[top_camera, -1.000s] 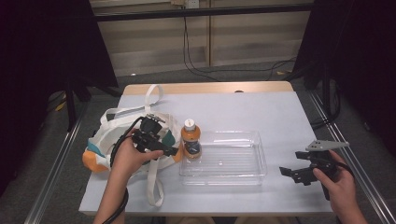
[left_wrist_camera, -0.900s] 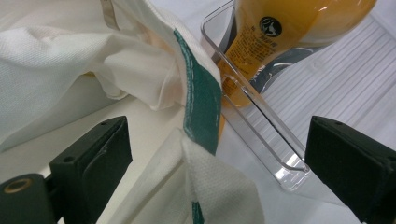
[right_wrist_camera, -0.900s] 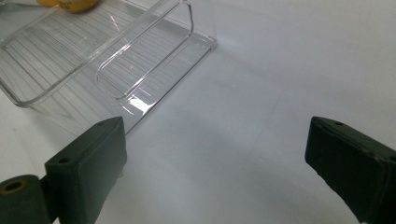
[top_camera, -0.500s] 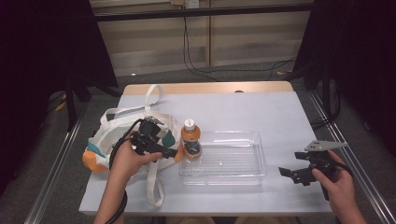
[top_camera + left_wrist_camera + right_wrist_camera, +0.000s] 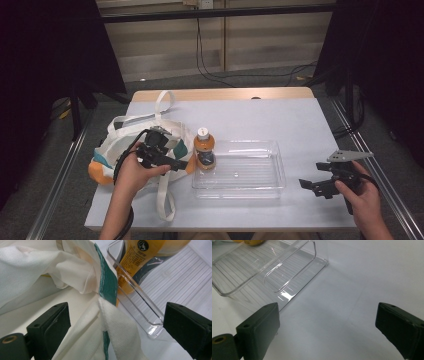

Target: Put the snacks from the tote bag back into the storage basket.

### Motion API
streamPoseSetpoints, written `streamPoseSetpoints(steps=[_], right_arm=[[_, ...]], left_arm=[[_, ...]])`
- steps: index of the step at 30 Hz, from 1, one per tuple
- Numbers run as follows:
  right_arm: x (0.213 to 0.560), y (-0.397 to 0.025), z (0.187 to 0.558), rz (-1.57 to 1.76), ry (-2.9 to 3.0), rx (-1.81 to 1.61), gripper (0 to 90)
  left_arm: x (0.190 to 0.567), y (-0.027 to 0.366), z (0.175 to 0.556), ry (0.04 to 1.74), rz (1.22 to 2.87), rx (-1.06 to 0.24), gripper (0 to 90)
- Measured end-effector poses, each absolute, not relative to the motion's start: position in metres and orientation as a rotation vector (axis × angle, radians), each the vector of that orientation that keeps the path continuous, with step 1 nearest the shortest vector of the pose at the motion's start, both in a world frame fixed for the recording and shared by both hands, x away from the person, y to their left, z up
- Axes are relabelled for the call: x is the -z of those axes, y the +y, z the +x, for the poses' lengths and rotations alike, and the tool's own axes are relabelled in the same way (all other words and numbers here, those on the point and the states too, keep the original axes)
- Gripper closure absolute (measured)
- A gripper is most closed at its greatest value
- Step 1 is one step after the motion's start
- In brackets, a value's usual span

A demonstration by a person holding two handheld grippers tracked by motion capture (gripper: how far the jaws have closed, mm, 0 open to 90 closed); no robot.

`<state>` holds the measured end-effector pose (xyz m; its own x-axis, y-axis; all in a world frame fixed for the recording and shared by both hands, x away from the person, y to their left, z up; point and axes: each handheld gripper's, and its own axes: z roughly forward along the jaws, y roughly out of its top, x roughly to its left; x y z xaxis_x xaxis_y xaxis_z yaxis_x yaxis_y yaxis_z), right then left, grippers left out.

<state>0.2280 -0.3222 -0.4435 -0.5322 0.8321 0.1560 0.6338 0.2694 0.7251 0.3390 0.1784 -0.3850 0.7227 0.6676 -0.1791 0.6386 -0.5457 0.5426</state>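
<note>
A white tote bag (image 5: 122,142) with teal trim and an orange base lies at the table's left. My left gripper (image 5: 179,159) is open at the bag's right edge. In the left gripper view (image 5: 117,325) a fold of bag cloth with its green hem (image 5: 108,286) lies between the wide jaws. An orange bottle (image 5: 204,148) with a white cap stands upright in the left end of a clear plastic tray (image 5: 278,167). The bottle (image 5: 140,255) and tray rim (image 5: 140,293) lie just beyond the cloth. My right gripper (image 5: 311,176) is open over bare table right of the tray (image 5: 294,267), with nothing between its jaws (image 5: 329,325).
The bag's long white straps (image 5: 162,200) trail toward the near edge and another loops toward the far side (image 5: 162,102). The pale table top (image 5: 280,125) ends in a wooden strip at the back. Metal rails run along both sides.
The right gripper has drifted slightly toward the near edge. The left hand and gripper have hardly moved at the bag.
</note>
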Motion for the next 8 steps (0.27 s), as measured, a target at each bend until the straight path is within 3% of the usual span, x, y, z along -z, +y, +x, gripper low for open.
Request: streamPoseSetpoints(steps=[8], right_arm=[[0.4437,-0.3227,0.2279,1.361,2.288,-1.117,5.1]], left_arm=[[0.3847,0.1804,0.3381,0.993,2.336,-0.065,7.1]])
